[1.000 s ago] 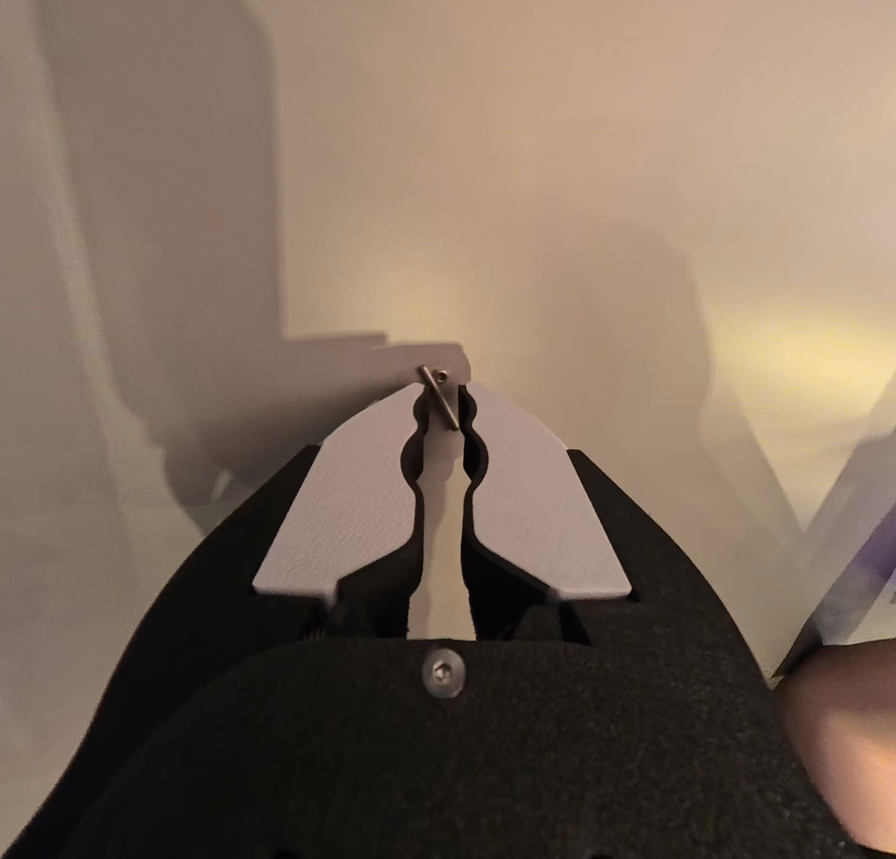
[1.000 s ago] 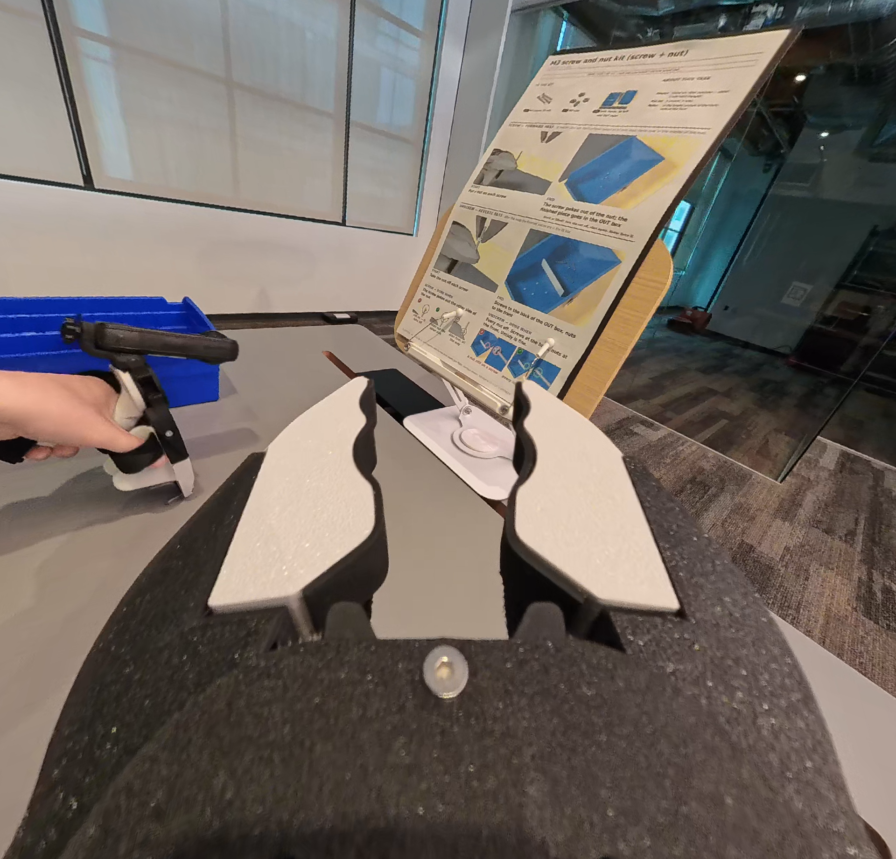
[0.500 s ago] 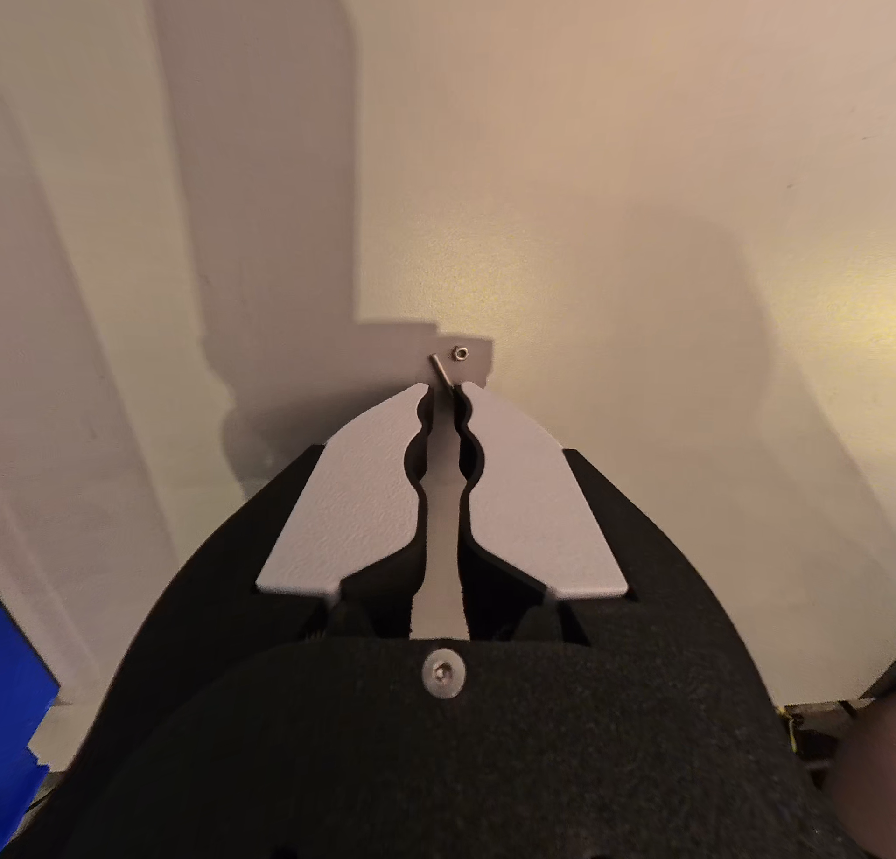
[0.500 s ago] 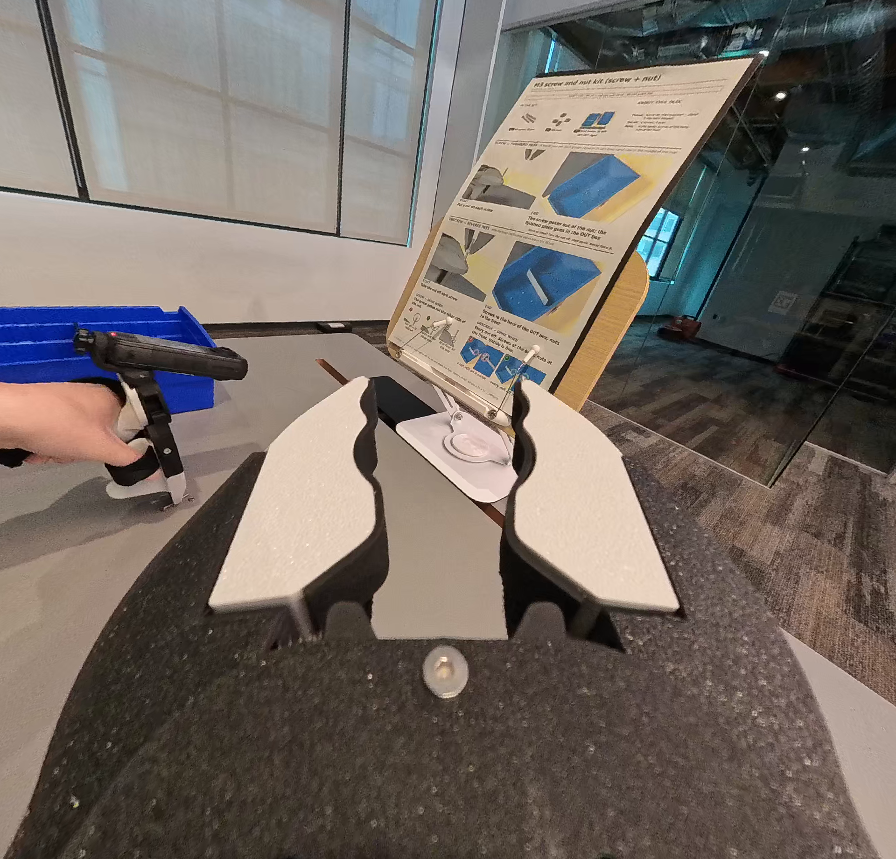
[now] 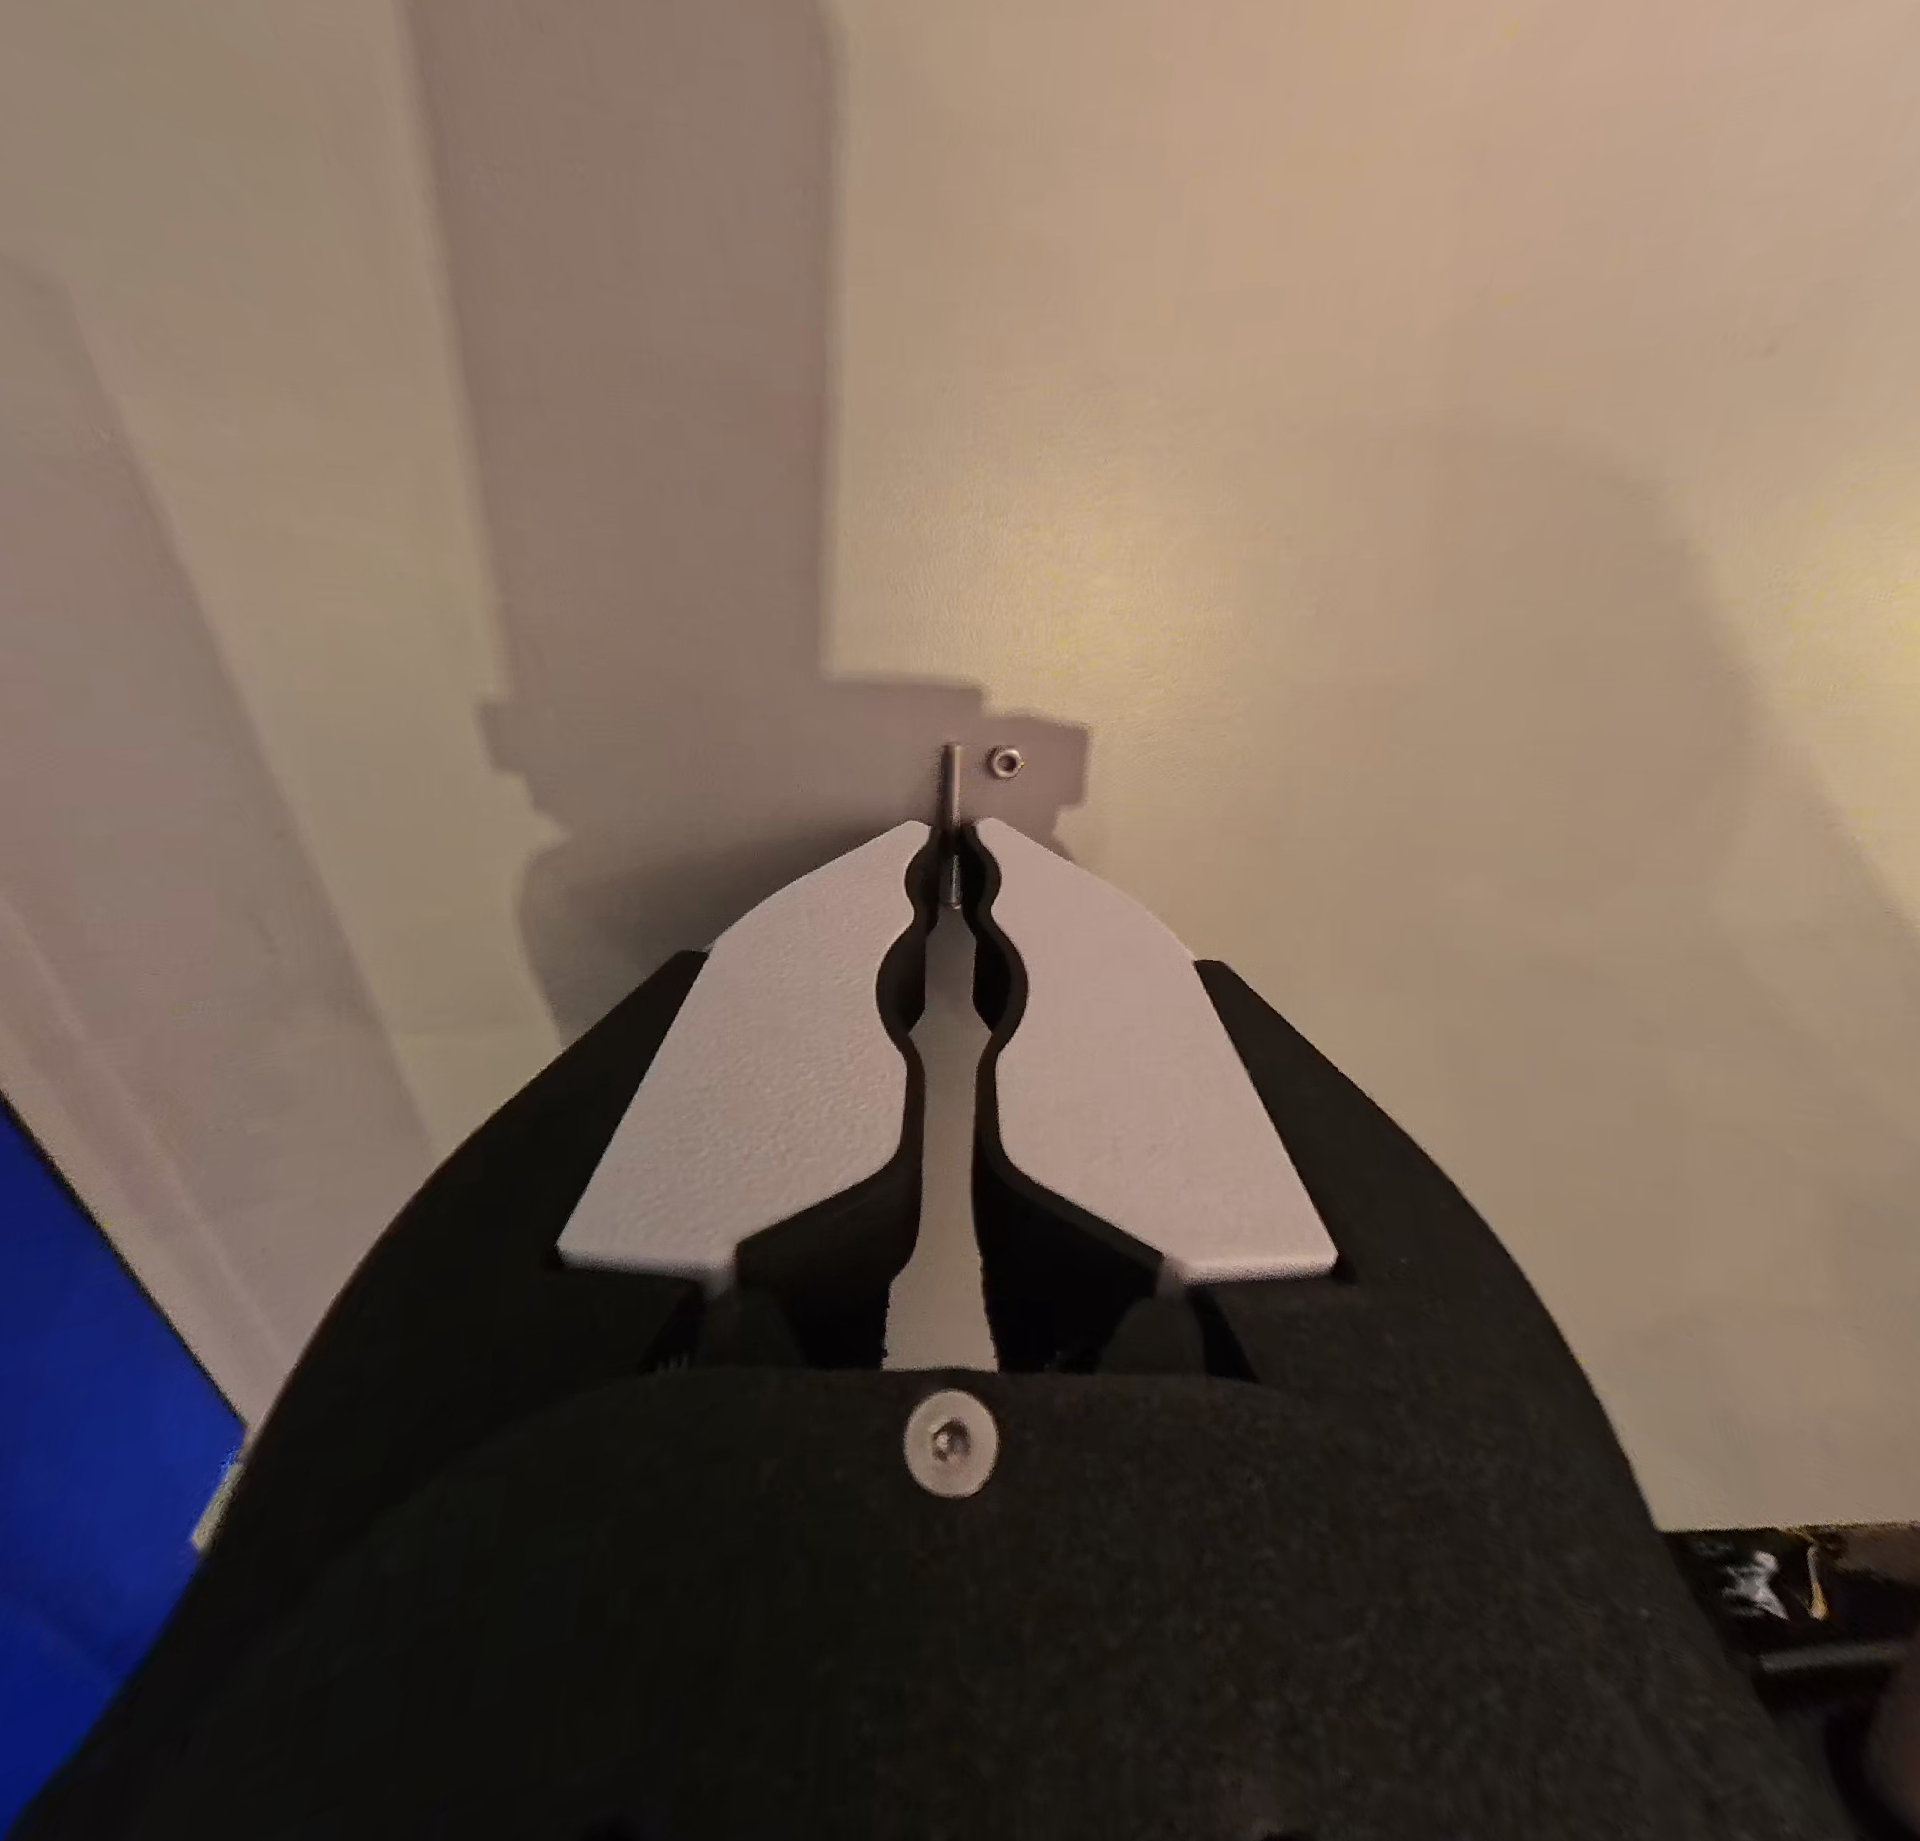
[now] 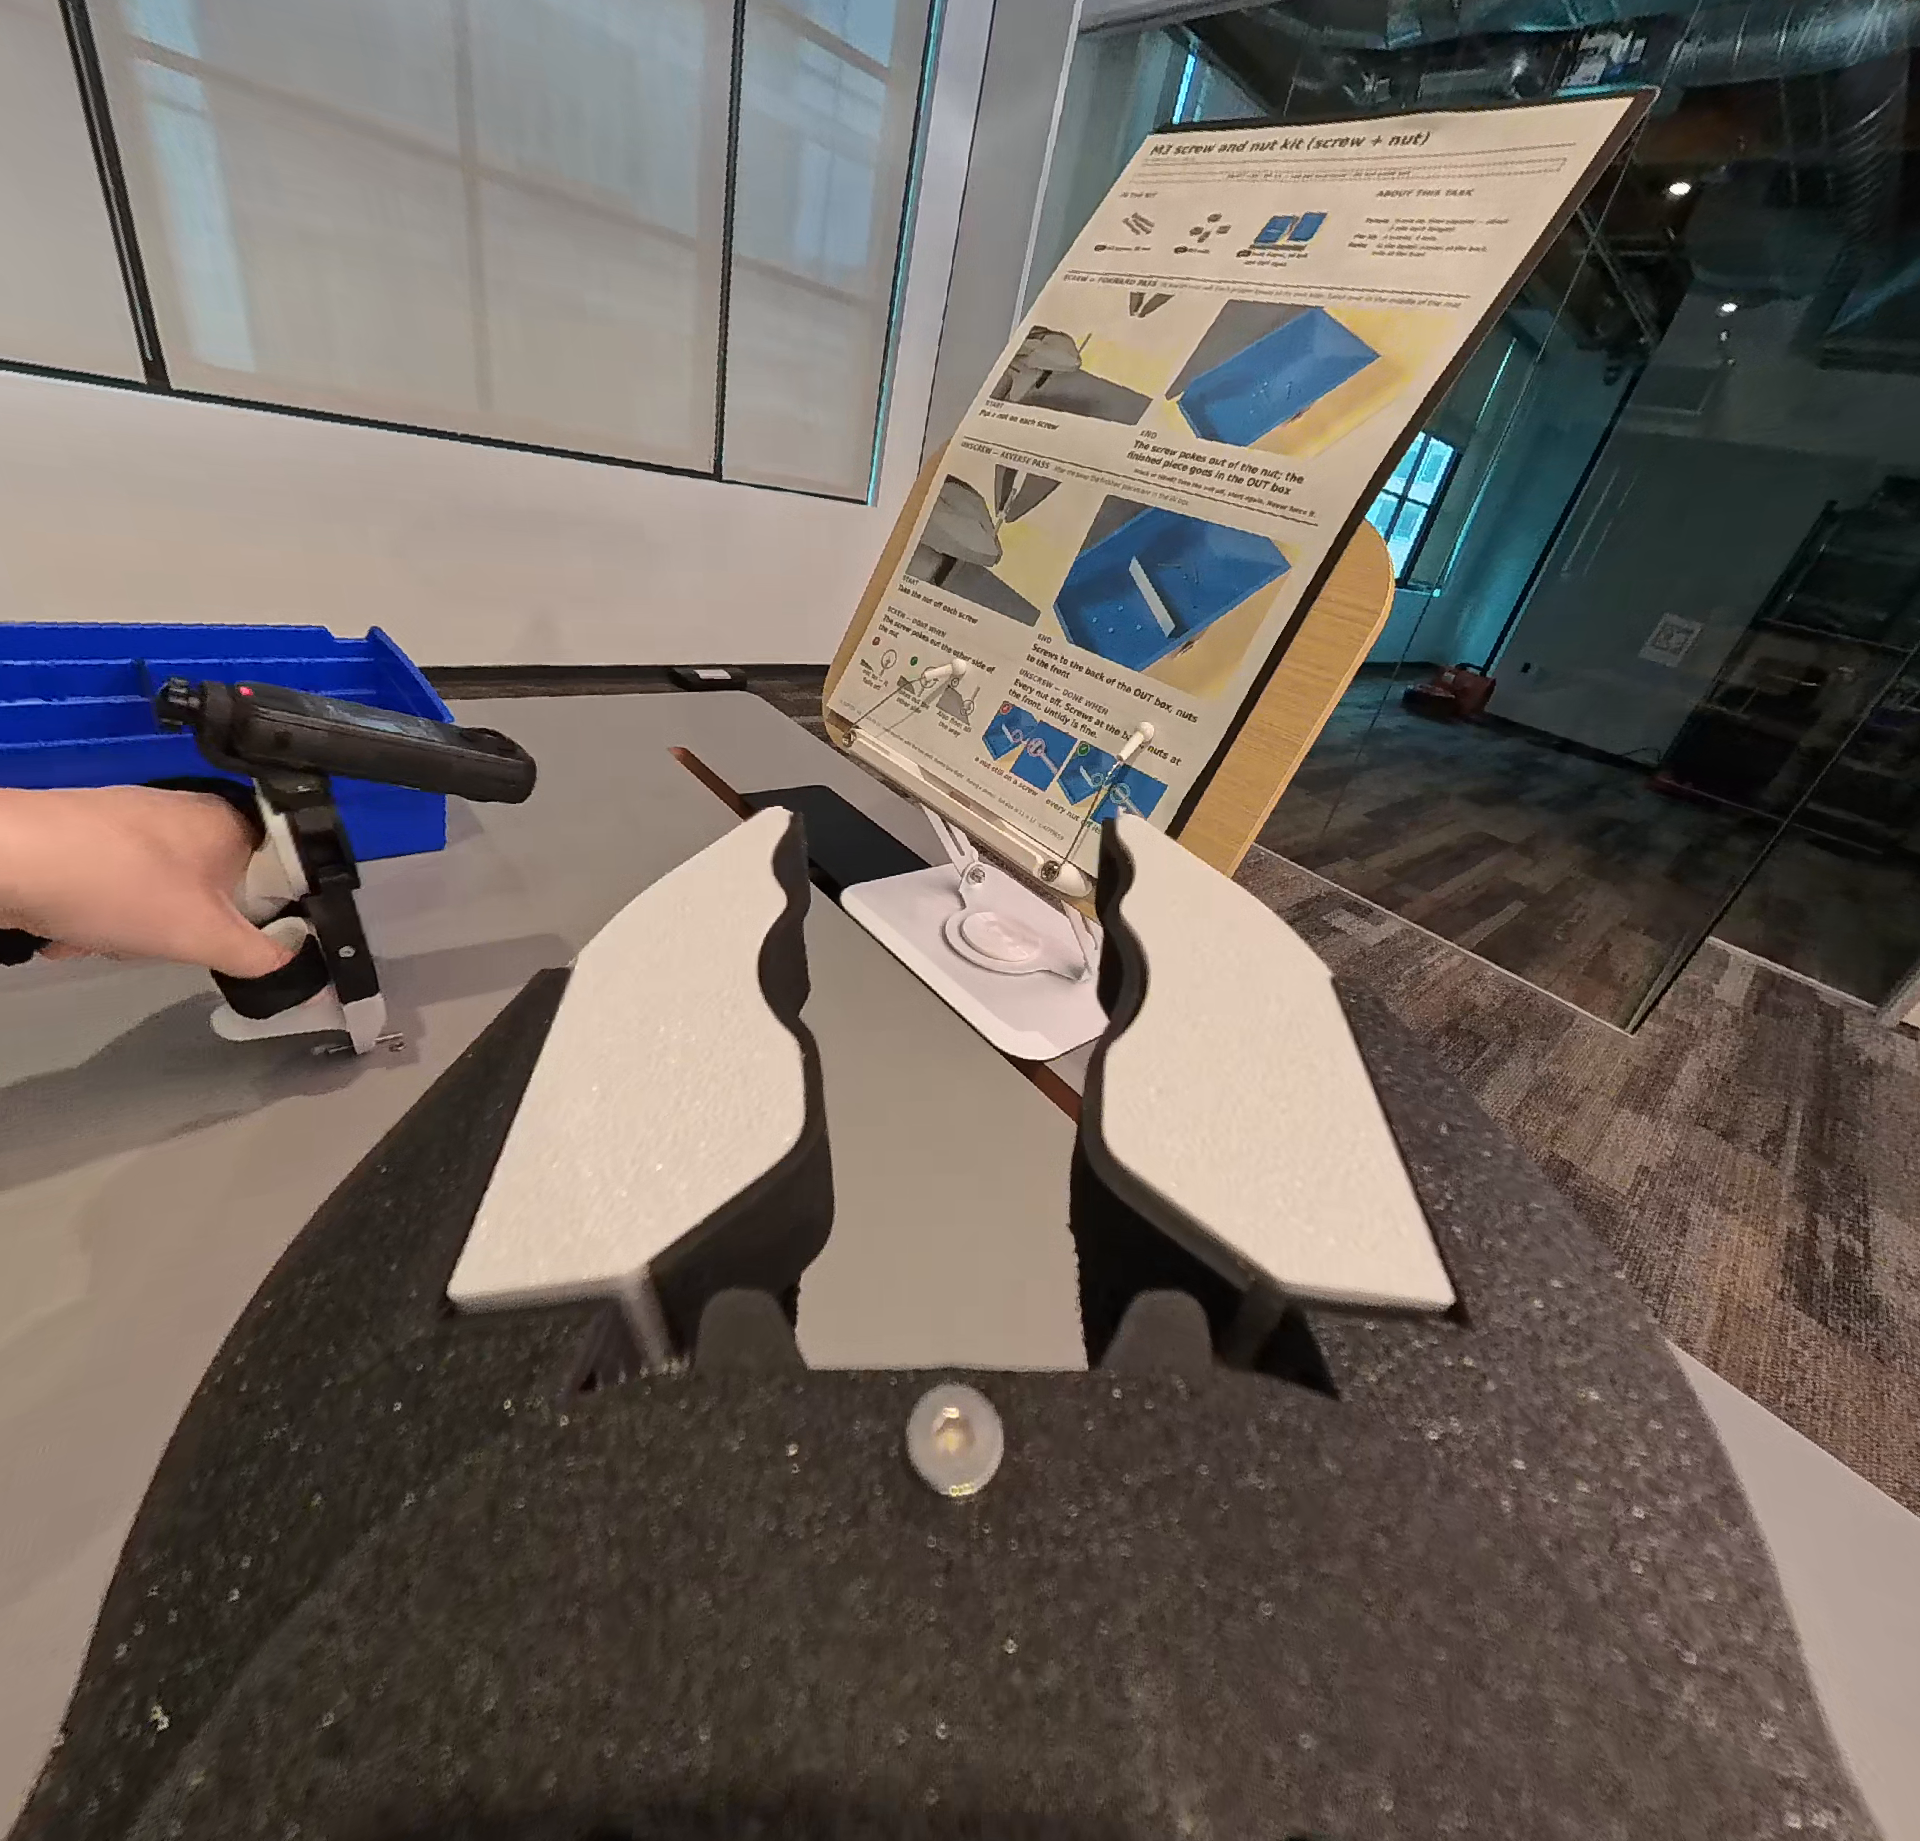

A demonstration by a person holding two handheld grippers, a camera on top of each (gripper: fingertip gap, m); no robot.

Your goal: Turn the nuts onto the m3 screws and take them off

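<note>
In the left wrist view my left gripper (image 5: 949, 827) is shut on a thin m3 screw (image 5: 949, 789). The screw sticks out straight ahead past the fingertips, low over the pale table (image 5: 1351, 441). A small hex nut (image 5: 1004, 762) lies loose on the table just right of the screw's tip, apart from it. In the right wrist view my right gripper (image 6: 948, 833) is open and empty, held above the table. The left gripper (image 6: 358, 1033) shows there at the left, held by a hand (image 6: 125, 877), its tips down at the grey table (image 6: 623, 783).
A blue bin (image 6: 94, 700) stands at the back left of the table; its corner shows in the left wrist view (image 5: 73, 1376). An instruction sheet on a wooden stand (image 6: 1195, 461) with a white base (image 6: 987, 950) stands ahead of the right gripper. Carpet floor (image 6: 1662, 1064) lies right of the table edge. There is about 40 cm between the tips of the two grippers.
The screw in my left gripper has turned from slanted to straight ahead, and the nut now lies off its tip on the table. The left gripper has shifted right in the right wrist view.
</note>
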